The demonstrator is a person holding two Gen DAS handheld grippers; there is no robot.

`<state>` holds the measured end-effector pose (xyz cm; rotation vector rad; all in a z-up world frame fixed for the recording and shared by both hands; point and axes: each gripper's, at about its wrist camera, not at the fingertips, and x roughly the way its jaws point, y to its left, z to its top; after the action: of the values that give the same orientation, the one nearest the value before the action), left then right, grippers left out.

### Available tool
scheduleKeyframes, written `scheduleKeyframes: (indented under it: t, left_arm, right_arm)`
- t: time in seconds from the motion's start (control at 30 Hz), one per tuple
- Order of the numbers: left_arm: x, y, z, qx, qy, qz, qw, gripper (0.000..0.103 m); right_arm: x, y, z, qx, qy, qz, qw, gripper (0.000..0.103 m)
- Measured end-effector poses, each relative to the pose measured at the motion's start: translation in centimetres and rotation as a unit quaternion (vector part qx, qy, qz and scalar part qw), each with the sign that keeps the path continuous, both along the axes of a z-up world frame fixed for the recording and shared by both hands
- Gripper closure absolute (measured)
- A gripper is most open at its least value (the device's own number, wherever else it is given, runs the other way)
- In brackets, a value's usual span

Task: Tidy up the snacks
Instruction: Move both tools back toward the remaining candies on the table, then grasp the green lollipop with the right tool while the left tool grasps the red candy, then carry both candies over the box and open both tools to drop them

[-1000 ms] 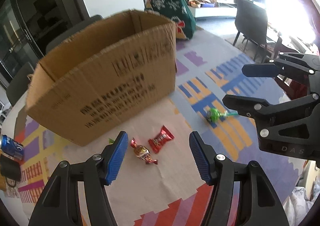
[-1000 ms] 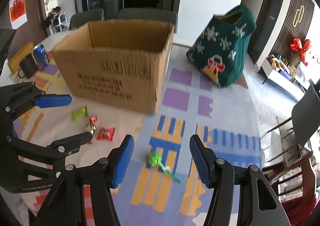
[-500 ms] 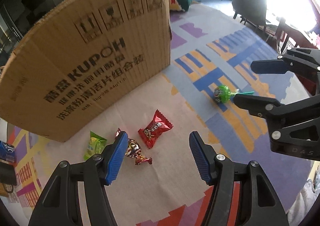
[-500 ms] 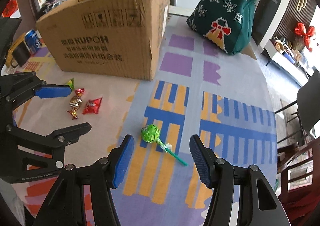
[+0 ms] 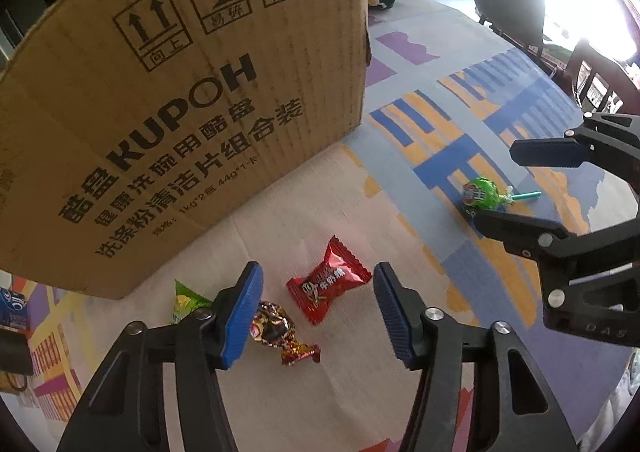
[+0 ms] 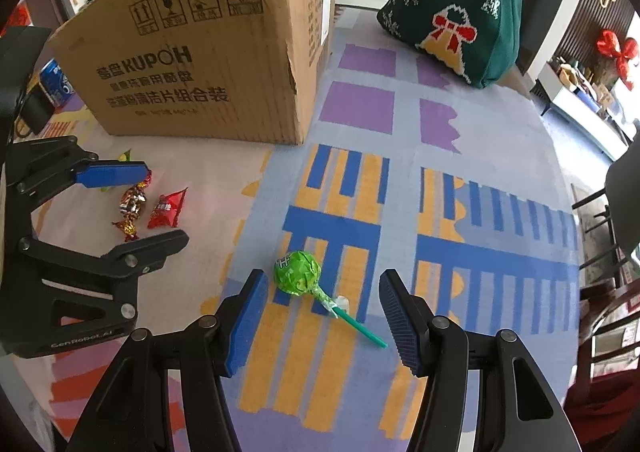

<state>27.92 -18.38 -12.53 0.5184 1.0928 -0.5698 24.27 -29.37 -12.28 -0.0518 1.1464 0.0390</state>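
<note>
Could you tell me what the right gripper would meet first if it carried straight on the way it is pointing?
Most likely the green lollipop: it lies on the tablecloth between the open fingers of the right gripper, nearer the left one. Depth is unclear, so it may touch cloth first.

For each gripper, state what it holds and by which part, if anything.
Nothing is held. The left gripper, closing, hangs over the red candy; the right gripper, open, straddles the green lollipop.

Both your wrist views look steeply down, close over the tablecloth (image 6: 360,124) beside the cardboard box (image 5: 180,92); each shows that box, the candies and the other gripper.
</note>
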Motion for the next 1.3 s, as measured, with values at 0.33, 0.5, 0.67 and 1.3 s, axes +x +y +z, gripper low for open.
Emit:
scheduleKeyframes:
  t: [0.33,0.5,0.67,1.3]
  left_arm:
    - [0.1,-0.1,-0.4,-0.010,0.012,0.001,0.9999,0.074]
    - [0.3,-0.1,-0.3,-0.023,0.021,0.005,0.9995,0.077]
    - [0.1,1.0,0.5,-0.044,0.025,0.019,0.9985,0.079]
    - [-2.3,5.0,8.0,-0.125,-0.034,0.073,0.9889,0.079]
  right_arm:
    - [0.4,0.0,-0.7,0.016,0.004,0.000,1.000,0.060]
    - [0.5,0.2,-1.2,0.018,0.006,0.001,1.000,0.076]
    - [0.3,0.3,-0.6,0.032,-0.007,-0.006,0.999,0.076]
    - [-1.5,3.0,5.6,0.049,-0.089,0.009,0.995,0.076]
